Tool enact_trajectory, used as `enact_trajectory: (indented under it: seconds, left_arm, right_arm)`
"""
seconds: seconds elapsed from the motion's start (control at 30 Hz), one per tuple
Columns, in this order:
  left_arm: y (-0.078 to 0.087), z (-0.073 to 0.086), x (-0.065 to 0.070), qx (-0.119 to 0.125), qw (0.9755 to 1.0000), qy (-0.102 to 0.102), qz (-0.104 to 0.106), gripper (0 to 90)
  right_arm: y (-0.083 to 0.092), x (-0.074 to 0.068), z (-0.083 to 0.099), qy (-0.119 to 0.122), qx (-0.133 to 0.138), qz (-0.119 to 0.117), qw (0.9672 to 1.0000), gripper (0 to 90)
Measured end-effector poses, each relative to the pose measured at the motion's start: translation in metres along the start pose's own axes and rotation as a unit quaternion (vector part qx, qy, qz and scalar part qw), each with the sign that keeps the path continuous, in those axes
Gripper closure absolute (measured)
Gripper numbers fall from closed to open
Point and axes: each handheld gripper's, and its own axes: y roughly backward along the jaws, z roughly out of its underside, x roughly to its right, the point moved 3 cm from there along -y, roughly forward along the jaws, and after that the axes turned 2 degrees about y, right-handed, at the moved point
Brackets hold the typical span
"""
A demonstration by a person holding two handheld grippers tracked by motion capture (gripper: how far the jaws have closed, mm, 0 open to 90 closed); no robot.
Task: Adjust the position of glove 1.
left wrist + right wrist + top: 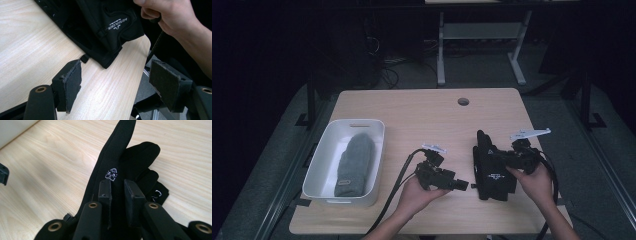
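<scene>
A black glove (492, 175) with white logos lies on the wooden table (422, 110), right of centre. My right gripper (507, 161) comes in from the right and is shut on a raised fold of the black glove (140, 155); its jaws (120, 187) stand close together with fabric between them. My left gripper (462, 186) rests low on the table just left of the glove, pointing at it. Its jaws (115, 77) stand wide open with nothing between them, and the black glove's cuff (112, 27) lies just ahead. The person's right hand (172, 17) shows beyond the glove.
A white bin (357, 121) stands at the table's left with a grey knitted mitten (354, 162) lying in it. A cable hole (463, 101) sits near the far edge. The table's near edge (142, 62) runs close to the left gripper. Desk legs stand beyond the table.
</scene>
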Motion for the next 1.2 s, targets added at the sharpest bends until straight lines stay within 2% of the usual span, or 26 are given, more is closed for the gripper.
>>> enact_trajectory:
  seconds: [0.27, 0.43, 0.53, 0.57, 0.7, 0.77, 0.83, 0.9, 0.97, 1.0, 1.07, 1.2]
  left_arm:
    - [-0.002, 0.002, -0.001, -0.003, 1.0, 0.001, -0.001, 26.0]
    - [-0.003, 0.003, -0.003, -0.004, 1.0, 0.003, -0.001, 26.0]
    - [-0.003, 0.004, -0.003, -0.005, 1.0, 0.006, -0.002, 26.0]
    - [-0.003, 0.005, -0.004, -0.006, 1.0, 0.005, -0.003, 26.0]
    - [-0.003, 0.005, -0.004, -0.006, 1.0, 0.006, 0.0, 25.9]
    - [-0.003, 0.005, -0.003, -0.006, 1.0, 0.006, -0.001, 26.0]
    - [-0.004, 0.005, -0.003, -0.006, 1.0, 0.007, -0.001, 26.0]
    - [-0.005, 0.006, -0.004, -0.006, 1.0, 0.007, -0.002, 26.1]
    - [-0.005, 0.007, -0.005, -0.009, 0.9999, 0.009, -0.004, 26.1]
    - [-0.005, 0.007, -0.005, -0.009, 0.9999, 0.009, -0.004, 26.1]
    - [-0.006, 0.007, -0.007, -0.01, 0.9999, 0.009, -0.006, 26.2]
    - [-0.009, 0.007, -0.008, -0.014, 0.9998, 0.011, -0.007, 26.2]
  right_arm:
    - [-0.016, -0.001, 0.004, -0.005, -0.013, -0.002, 0.9999, 76.1]
    - [-0.025, -0.002, 0.009, -0.009, -0.02, -0.002, 0.9997, 72.7]
    - [-0.028, -0.002, 0.012, -0.014, -0.026, -0.001, 0.9996, 64.2]
    - [-0.029, -0.001, 0.013, -0.012, -0.029, 0.006, 0.9995, 57.7]
    - [-0.023, 0.001, 0.014, -0.014, -0.026, 0.013, 0.9995, 51.7]
    - [-0.021, 0.002, 0.015, -0.013, -0.021, 0.011, 0.9996, 52.4]
    - [-0.014, 0.007, 0.019, -0.013, -0.022, 0.015, 0.9996, 57.3]
    - [-0.01, 0.01, 0.022, -0.018, -0.025, 0.01, 0.9995, 61.6]
    - [-0.008, 0.012, 0.026, -0.012, -0.021, 0.006, 0.9997, 68.2]
    - [-0.008, 0.012, 0.026, -0.012, -0.021, 0.006, 0.9997, 68.2]
    - [-0.004, 0.013, 0.033, -0.004, -0.026, 0.002, 0.9997, 73.9]
    - [-0.003, 0.012, 0.042, -0.012, -0.038, -0.006, 0.9992, 83.2]
